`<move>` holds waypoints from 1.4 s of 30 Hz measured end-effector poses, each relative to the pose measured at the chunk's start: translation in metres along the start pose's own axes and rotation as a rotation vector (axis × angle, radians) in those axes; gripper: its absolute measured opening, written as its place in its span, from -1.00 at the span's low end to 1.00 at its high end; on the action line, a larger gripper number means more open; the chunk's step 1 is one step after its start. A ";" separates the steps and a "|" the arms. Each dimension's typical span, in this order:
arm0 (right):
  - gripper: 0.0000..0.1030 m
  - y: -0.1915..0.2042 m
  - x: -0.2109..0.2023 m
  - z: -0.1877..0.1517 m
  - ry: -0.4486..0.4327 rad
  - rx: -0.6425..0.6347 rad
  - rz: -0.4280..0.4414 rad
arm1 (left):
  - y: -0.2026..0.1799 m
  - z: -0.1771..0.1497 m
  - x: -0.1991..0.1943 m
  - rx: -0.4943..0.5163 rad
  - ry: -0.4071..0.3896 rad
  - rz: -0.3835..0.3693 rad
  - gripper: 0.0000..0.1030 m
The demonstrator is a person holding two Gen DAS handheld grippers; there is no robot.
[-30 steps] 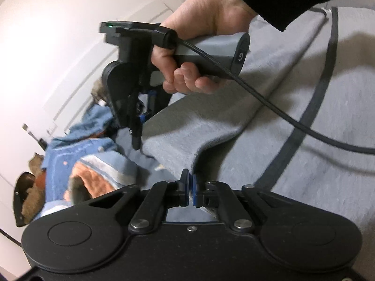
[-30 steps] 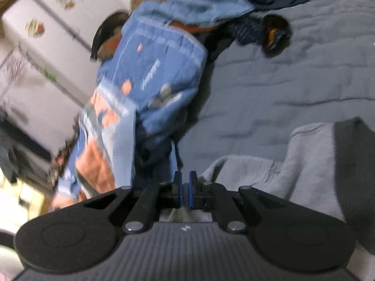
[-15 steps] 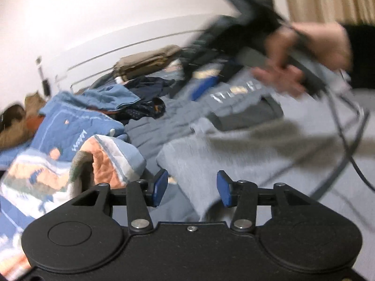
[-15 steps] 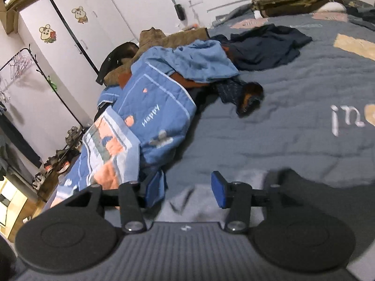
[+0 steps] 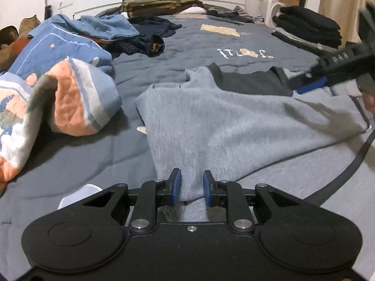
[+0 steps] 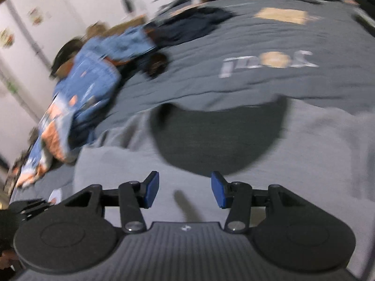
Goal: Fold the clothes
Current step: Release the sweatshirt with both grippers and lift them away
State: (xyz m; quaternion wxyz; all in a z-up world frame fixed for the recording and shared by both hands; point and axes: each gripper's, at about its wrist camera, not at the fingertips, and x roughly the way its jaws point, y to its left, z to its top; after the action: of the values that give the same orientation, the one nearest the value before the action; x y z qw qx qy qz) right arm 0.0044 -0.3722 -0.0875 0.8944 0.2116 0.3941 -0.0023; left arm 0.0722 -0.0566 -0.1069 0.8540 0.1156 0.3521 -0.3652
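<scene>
A grey sweatshirt with a dark neck lining lies spread across the grey bedcover. My left gripper is at its near edge. The blue pads are pressed against a thick fold of the grey fabric, which fills the narrow gap. In the blurred right wrist view, my right gripper hovers open over the sweatshirt, just short of the dark lining, with nothing between its pads. From the left wrist view its fingers reach in at the far right, near the collar.
A blue and orange quilt is bunched at the left. Dark loose clothes lie behind it. Folded dark garments are stacked at the back right, and olive bedding lies by the headboard. A black cable curves over the sweatshirt's right side.
Both grippers went from shut to open and dropped toward the bed. The left then narrowed onto the sweatshirt's near edge. The right has swung to the collar side and is wide open.
</scene>
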 end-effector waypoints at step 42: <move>-0.06 -0.046 -0.048 -0.009 -0.162 0.110 0.134 | 0.046 0.125 0.133 0.294 0.130 -0.096 -0.87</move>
State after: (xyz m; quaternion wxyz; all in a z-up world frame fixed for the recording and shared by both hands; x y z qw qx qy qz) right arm -0.0429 -0.4187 -0.0763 0.9085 0.2853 0.3048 0.0190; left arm 0.2336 -0.1530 -0.1097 0.7848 0.2454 0.3546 -0.4450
